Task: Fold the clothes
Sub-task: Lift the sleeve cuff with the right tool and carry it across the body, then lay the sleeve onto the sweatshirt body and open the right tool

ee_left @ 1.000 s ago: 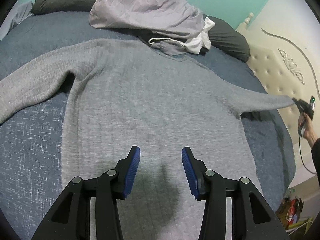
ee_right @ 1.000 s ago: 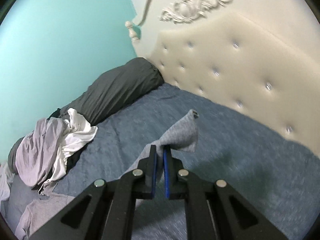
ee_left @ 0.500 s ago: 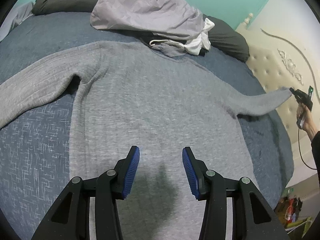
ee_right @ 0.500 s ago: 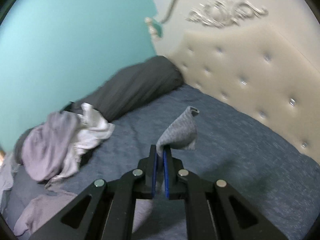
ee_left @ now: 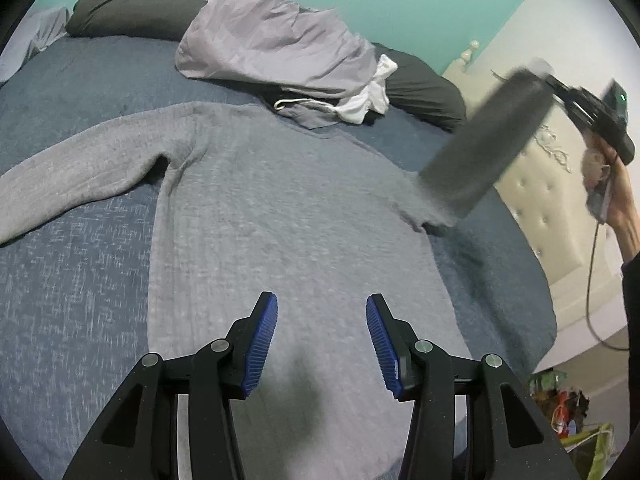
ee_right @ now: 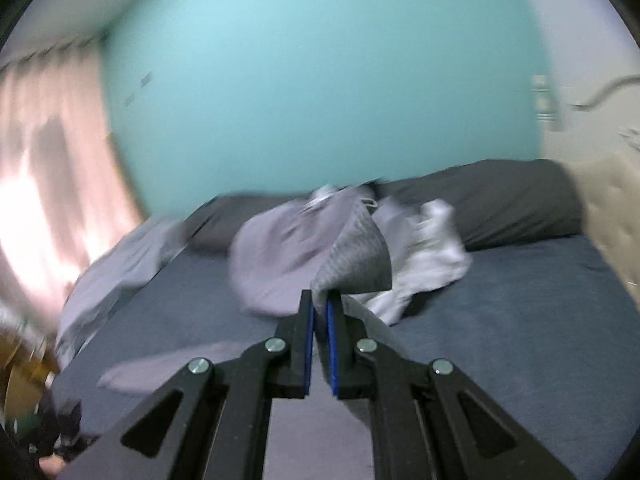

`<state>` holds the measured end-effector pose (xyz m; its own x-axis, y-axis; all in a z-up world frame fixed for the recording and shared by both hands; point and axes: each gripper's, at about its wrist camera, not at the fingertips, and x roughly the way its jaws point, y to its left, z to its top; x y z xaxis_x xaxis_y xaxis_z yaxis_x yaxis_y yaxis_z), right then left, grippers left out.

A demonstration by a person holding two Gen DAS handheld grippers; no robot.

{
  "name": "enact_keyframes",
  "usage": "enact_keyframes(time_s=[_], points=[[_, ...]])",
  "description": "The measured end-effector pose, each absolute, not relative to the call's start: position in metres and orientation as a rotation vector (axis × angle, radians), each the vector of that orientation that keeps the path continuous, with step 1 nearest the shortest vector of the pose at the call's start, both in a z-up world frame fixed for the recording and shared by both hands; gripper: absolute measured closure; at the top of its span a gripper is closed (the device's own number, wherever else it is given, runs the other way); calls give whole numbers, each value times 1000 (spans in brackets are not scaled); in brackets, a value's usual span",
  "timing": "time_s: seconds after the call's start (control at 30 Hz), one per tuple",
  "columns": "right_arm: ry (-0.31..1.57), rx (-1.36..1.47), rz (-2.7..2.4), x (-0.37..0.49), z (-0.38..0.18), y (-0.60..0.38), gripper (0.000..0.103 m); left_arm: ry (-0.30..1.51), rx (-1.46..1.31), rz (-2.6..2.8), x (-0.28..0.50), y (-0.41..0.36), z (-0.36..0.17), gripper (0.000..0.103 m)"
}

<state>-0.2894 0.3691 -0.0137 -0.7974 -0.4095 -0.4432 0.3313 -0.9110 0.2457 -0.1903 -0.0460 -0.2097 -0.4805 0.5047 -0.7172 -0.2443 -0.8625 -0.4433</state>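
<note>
A grey knit sweater [ee_left: 288,216] lies flat on the blue bedspread [ee_left: 72,288], its left sleeve [ee_left: 80,160] spread out to the left. My left gripper [ee_left: 322,336] is open and empty, hovering over the sweater's lower body. My right gripper [ee_right: 319,312] is shut on the cuff of the sweater's right sleeve [ee_right: 356,256]. In the left wrist view that sleeve [ee_left: 484,144] is lifted high off the bed at the right, blurred, held by the right gripper [ee_left: 560,88].
A heap of lilac and white clothes [ee_left: 280,48] lies beyond the sweater's collar, in front of dark pillows [ee_left: 136,8]. A cream tufted headboard [ee_left: 552,208] stands at the right. A curtain [ee_right: 44,184] hangs at the far left of the right wrist view.
My right gripper has lifted the right sleeve off the bed and swung it up and inward toward the sweater's body. My left gripper has stayed open over the lower body.
</note>
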Motion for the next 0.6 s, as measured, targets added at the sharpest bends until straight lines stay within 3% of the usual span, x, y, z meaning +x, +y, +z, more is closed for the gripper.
enact_keyframes(time_s=[0.3,0.6], points=[[-96,952,-2351,-242,-142,187,97,-402,-1247,2370,-159,-76,-188,50],[-106,1053,-2240,-211,-230,121,97,-459,-1307,2401,-150,-117,-202,50]])
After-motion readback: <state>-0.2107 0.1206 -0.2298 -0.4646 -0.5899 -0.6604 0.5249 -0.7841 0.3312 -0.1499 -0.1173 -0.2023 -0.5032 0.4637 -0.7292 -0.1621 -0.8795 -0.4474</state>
